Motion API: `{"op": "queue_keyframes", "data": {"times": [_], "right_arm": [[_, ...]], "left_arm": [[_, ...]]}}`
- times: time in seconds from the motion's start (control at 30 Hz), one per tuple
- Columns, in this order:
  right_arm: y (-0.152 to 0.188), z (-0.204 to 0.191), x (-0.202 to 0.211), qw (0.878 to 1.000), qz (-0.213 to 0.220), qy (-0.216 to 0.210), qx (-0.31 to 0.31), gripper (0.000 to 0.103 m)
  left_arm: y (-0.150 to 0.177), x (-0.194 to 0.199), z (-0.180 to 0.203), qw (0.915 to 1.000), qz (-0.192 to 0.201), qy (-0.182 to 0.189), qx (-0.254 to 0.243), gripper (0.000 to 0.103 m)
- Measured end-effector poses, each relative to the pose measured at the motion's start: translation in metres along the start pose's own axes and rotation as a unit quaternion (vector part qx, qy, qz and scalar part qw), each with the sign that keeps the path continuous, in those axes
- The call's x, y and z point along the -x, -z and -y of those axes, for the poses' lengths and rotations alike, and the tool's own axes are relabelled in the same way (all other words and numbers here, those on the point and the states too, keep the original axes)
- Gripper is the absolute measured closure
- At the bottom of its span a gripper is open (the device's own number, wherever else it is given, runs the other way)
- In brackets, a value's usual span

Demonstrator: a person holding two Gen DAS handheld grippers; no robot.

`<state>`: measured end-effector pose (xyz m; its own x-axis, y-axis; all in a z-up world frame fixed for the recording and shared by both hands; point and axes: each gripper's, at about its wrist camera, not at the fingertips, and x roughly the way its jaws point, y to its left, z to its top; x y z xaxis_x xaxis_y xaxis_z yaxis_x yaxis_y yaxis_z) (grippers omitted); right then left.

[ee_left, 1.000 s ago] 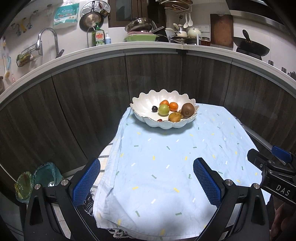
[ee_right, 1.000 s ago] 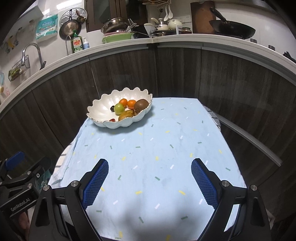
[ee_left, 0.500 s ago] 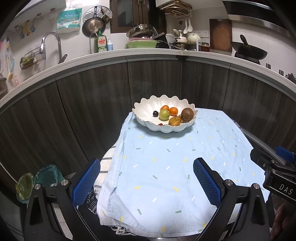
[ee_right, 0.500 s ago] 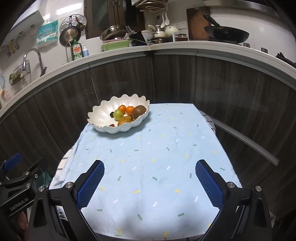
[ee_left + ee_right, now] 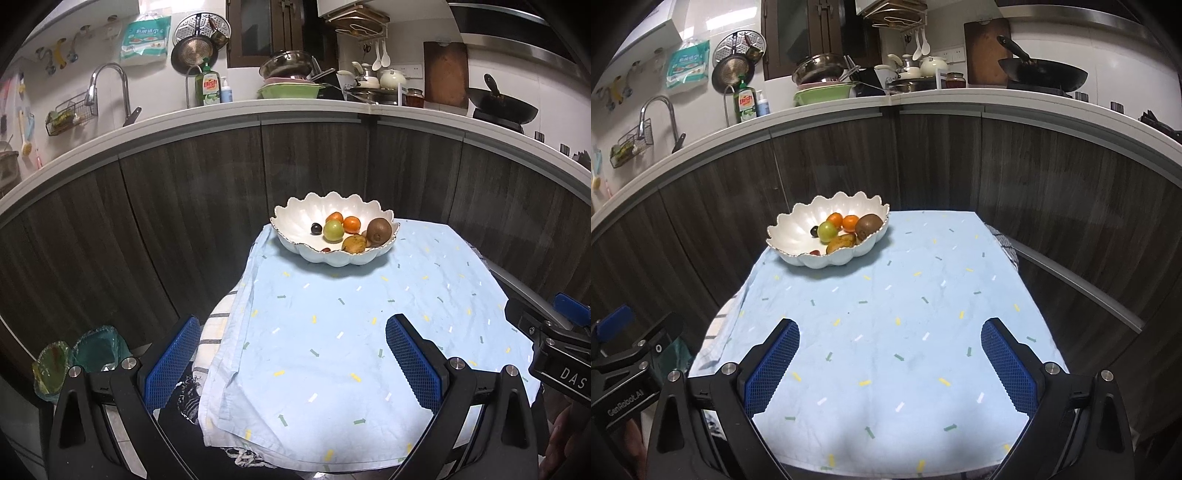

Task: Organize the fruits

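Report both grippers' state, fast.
Left gripper: open, holding nothing.
Right gripper: open, holding nothing.

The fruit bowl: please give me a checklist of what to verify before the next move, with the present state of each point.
1. Left gripper empty, jaws open: ok.
2. Right gripper empty, jaws open: ok.
3. Fruit bowl upright on the blue cloth, at its far left part: ok.
4. Fruits inside the bowl, none loose on the cloth: ok. The kiwi, green fruit and two orange fruits show well.
5. Small red fruit at the near rim: cannot tell what it is, mostly hidden.
6. Both grippers apart from the bowl, nothing on the cloth between them and it: ok.
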<state>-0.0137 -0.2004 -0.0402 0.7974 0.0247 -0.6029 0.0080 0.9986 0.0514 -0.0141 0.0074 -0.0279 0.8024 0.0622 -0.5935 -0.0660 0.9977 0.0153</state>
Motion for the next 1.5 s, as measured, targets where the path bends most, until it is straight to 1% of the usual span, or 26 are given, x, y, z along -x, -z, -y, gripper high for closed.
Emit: {"op": "queue_keyframes", "data": {"times": [1.5], "right_arm": [[-0.0001,0.0046,0.0015,1.0,-0.003,0.002,-0.001,0.003]], "left_arm": [[0.0009,-0.0033,0.0005,1.0,-0.003,0.002,0.0,0.001]]}}
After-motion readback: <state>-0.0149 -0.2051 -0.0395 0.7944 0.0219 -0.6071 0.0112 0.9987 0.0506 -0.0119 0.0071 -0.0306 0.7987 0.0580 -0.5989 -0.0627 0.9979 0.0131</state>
